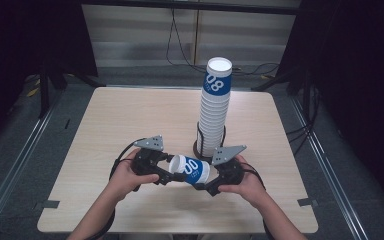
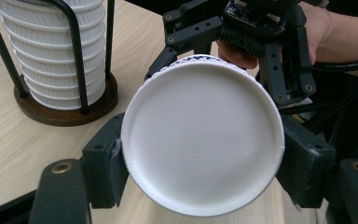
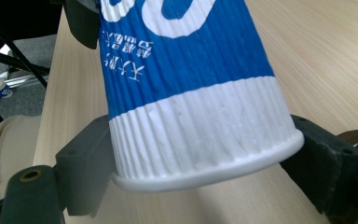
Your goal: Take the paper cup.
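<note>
A blue-and-white ribbed paper cup (image 1: 192, 169) hangs on its side just above the table, held between both grippers. My left gripper (image 1: 175, 172) is shut on its base end; in the left gripper view the cup's white bottom (image 2: 200, 140) faces the camera, with a black jaw pressed on each side. My right gripper (image 1: 207, 182) has the rim end. In the right gripper view the rim of the cup (image 3: 205, 172) sits between the two jaws, which touch it on both sides. The right gripper (image 2: 221, 58) also shows behind the cup.
A tall stack of the same cups (image 1: 215, 110), upside down, stands in a black wire holder with a round brown base (image 2: 65, 112), just behind the grippers. The light wooden table (image 1: 130, 115) has open surface to the left and back. Dark floor and cables surround it.
</note>
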{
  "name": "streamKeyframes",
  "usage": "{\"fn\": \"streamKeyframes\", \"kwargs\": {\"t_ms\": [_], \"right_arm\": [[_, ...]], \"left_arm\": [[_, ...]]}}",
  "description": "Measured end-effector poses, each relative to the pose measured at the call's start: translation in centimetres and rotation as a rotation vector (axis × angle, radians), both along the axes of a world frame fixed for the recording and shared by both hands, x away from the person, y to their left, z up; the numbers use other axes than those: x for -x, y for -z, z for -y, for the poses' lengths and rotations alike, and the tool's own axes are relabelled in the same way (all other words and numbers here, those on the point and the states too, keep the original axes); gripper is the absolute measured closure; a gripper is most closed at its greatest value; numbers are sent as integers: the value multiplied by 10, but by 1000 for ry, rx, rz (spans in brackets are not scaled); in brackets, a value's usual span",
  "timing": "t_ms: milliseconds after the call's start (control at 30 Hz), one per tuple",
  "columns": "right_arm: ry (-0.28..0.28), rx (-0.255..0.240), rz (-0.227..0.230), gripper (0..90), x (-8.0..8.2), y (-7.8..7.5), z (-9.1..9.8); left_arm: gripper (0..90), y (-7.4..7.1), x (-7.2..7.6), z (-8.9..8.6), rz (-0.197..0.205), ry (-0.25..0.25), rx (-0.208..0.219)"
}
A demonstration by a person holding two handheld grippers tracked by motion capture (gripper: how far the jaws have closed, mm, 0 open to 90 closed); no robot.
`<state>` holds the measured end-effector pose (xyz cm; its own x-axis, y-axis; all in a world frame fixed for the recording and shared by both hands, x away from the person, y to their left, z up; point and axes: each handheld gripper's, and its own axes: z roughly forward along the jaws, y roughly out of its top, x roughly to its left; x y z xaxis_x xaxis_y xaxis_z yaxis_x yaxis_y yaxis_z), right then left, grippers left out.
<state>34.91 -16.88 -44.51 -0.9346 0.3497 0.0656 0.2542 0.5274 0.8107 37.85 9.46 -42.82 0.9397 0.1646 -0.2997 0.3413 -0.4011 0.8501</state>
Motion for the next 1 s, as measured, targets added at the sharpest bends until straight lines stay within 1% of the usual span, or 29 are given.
{"fn": "streamKeyframes", "kwargs": {"t_ms": [100, 167, 233, 267, 367, 567, 667, 733, 833, 1000], "right_arm": [[2, -11, -13, 148, 0, 0, 0], [2, -17, -10, 141, 0, 1, 0], [1, -18, -18, 136, 0, 1, 0], [2, -18, -27, 134, 0, 2, 0], [1, -19, -28, 134, 0, 3, 0], [5, -36, -32, 126, 0, 6, 1], [7, -36, -16, 129, 0, 6, 0], [1, -34, -16, 137, 0, 5, 0], [-1, -28, -8, 148, 0, 5, 0], [-4, -27, 5, 158, 0, 3, 0]], "left_arm": [[285, -1, 1, 0, 1, -1, 11], [285, -1, 1, 0, 6, 0, 7], [285, -2, 1, 1, 11, 3, -5], [285, -2, 2, 2, 13, 4, -2], [286, -3, 2, 2, 22, 6, -13], [286, -5, 3, 2, 23, 4, -6], [286, -4, 3, 2, 18, 4, -6], [286, -4, 2, 2, 14, 3, 2], [286, -3, 2, 2, 13, 7, 1], [284, -2, 0, 0, -2, 5, 7]]}}
